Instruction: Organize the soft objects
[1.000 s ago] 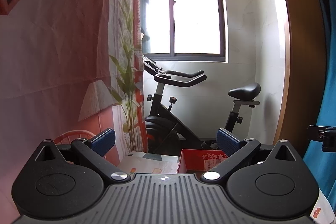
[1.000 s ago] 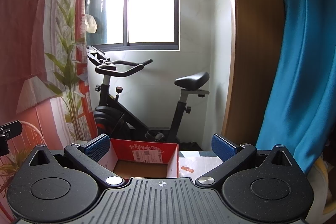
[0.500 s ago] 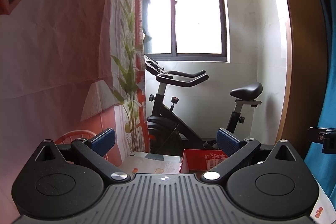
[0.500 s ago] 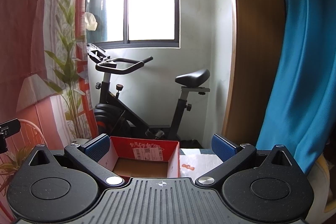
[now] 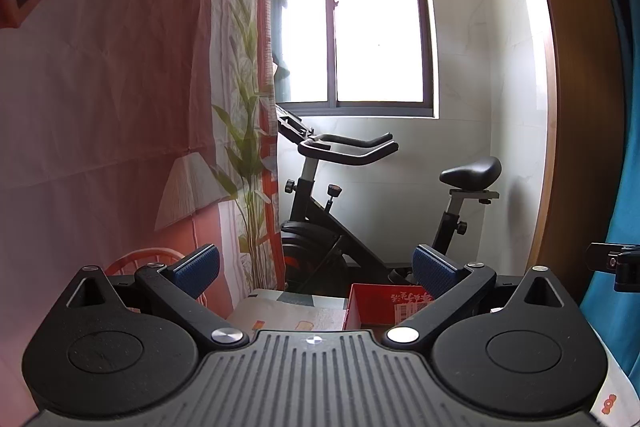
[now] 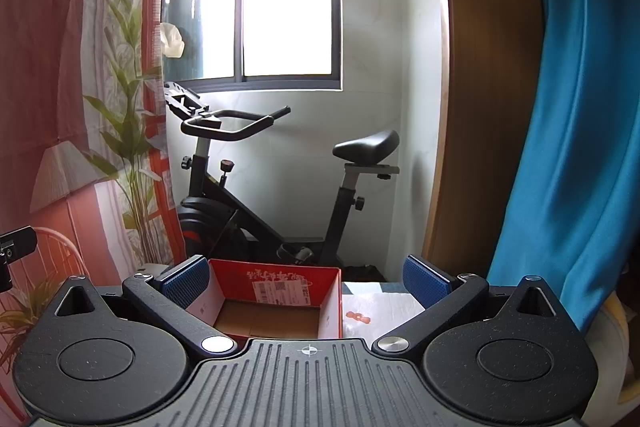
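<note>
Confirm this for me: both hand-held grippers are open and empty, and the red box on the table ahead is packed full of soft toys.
Not quite. Both the left hand-held gripper and the right hand-held gripper are open and empty, but the red box is not packed: the right wrist view shows its bare cardboard floor, with no soft toys visible inside.

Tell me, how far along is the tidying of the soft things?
Nothing looks done yet. The red box on the table shows only a bare cardboard floor. Nothing is in hand: the left gripper and right gripper both have their fingers spread wide and empty. No soft objects show in either view, so all the sorting seems left.
</note>
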`<action>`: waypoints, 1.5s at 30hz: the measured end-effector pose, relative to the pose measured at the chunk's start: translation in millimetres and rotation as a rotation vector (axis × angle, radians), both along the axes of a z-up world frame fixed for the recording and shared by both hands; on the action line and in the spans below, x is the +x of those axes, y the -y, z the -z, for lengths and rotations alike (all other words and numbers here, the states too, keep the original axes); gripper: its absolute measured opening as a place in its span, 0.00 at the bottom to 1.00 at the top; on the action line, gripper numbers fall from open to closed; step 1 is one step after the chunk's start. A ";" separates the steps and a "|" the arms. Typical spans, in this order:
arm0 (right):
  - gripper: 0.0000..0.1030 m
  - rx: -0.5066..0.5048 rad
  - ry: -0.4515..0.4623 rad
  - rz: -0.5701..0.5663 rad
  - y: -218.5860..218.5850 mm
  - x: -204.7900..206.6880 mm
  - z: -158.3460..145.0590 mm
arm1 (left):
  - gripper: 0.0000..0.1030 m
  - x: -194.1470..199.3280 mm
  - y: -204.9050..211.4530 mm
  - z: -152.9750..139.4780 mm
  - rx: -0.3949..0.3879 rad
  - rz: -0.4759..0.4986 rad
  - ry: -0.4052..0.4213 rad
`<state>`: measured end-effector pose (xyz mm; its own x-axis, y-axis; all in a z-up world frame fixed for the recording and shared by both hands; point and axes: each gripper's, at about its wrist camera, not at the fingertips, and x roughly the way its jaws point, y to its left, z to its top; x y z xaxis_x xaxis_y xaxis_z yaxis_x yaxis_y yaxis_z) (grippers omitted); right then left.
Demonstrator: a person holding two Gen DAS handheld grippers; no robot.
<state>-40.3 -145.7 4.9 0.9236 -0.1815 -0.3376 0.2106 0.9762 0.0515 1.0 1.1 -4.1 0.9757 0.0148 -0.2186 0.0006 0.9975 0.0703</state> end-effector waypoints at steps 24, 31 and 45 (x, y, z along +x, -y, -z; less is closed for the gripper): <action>1.00 0.002 -0.002 -0.001 -1.1 -0.3 -0.5 | 1.00 0.8 -2.2 -0.2 -0.001 -0.004 -0.005; 1.00 0.012 -0.002 -0.002 -0.5 1.9 0.3 | 1.00 2.2 -2.5 -0.7 -0.003 -0.003 -0.007; 1.00 0.125 -0.068 -0.031 21.1 41.6 52.8 | 1.00 32.7 -18.1 38.3 -0.071 -0.037 -0.067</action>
<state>1.3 -166.8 -47.9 0.9023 -0.1060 -0.4179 0.1879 0.9691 0.1599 33.7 19.2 -42.4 0.9578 0.0327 -0.2855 -0.0340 0.9994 0.0005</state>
